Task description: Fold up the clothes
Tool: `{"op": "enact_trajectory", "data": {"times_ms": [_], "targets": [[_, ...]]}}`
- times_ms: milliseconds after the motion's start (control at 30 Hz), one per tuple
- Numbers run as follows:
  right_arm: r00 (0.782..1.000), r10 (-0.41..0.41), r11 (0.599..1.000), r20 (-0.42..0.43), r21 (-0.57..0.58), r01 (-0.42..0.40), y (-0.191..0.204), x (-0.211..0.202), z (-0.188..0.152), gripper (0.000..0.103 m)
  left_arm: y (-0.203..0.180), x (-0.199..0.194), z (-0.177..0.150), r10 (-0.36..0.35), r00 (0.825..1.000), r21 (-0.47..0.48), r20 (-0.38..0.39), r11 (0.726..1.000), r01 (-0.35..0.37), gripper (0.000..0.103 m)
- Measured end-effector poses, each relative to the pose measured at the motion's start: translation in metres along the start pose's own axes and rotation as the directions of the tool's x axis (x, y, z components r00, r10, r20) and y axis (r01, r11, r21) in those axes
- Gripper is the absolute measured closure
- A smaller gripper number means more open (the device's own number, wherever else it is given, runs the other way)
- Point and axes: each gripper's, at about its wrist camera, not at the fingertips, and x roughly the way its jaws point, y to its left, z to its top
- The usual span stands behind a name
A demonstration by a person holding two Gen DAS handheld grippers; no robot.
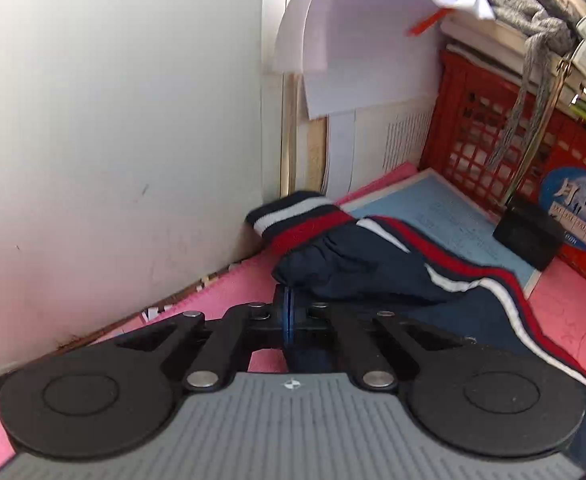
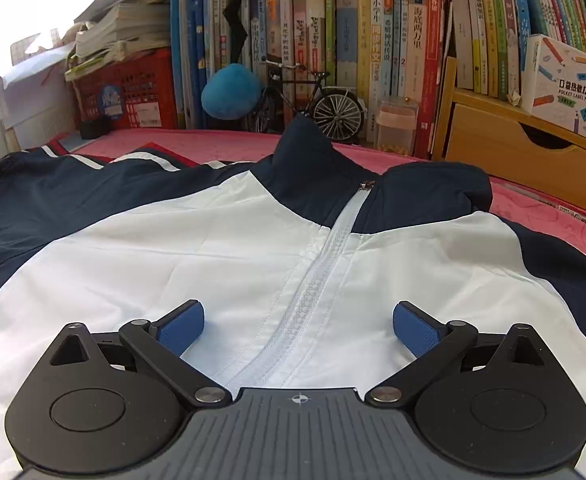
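Note:
A navy and white zip-up jacket (image 2: 221, 240) lies flat, front up, on a pink mat (image 2: 533, 204). Its white zipper (image 2: 325, 264) runs up the middle to the navy collar (image 2: 305, 148). My right gripper (image 2: 298, 330) is open and empty, its blue pads either side of the zipper just above the white chest panel. My left gripper (image 1: 289, 312) is shut on the navy sleeve (image 1: 353, 268) near its striped red, white and navy cuff (image 1: 293, 216), close to the white wall (image 1: 113, 120).
A red plastic crate (image 1: 493, 140) with stacked papers and a grey knit on top stands at the back; it also shows in the right wrist view (image 2: 133, 92). A blue sheet (image 1: 453, 216) lies on the mat. Books (image 2: 373, 40), a model bicycle (image 2: 321, 100) and a wooden drawer box (image 2: 525, 152) line the far edge.

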Motion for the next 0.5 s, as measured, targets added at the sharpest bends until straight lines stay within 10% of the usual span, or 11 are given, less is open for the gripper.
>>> {"op": "enact_trajectory", "data": {"times_ms": [100, 200, 267, 367, 433, 500], "targets": [[1.0, 0.002, 1.0, -0.001, 0.0, -0.002, 0.0, 0.0, 0.0, 0.0, -0.015, -0.023, 0.004, 0.112, 0.975, 0.133, 0.193, 0.981, -0.139, 0.103], [1.0, 0.002, 1.0, -0.001, 0.0, -0.002, 0.001, 0.0, 0.001, 0.0, -0.01, 0.007, 0.015, 0.255, 0.965, 0.175, 0.068, 0.949, -0.263, 0.102], [1.0, 0.004, 1.0, -0.001, -0.001, -0.004, 0.0, 0.0, 0.001, 0.0, 0.01, 0.013, 0.015, 0.223, 0.974, 0.082, -0.048, 0.972, -0.219, 0.102], [1.0, -0.002, 1.0, 0.011, -0.005, 0.002, 0.001, -0.002, 0.001, 0.002, 0.014, -0.025, 0.003, 0.138, 0.989, 0.089, 0.047, 0.986, -0.142, 0.101], [0.999, 0.032, 0.999, 0.042, 0.011, -0.033, 0.0, -0.01, 0.002, 0.042, -0.002, -0.061, -0.009, 0.055, 0.99, 0.216, 0.13, 0.973, -0.083, 0.098], [0.995, 0.087, 0.993, 0.055, 0.075, -0.091, -0.004, -0.018, 0.006, 0.059, -0.026, -0.105, -0.032, -0.167, 0.976, 0.345, 0.14, 0.932, 0.11, 0.092]]}}
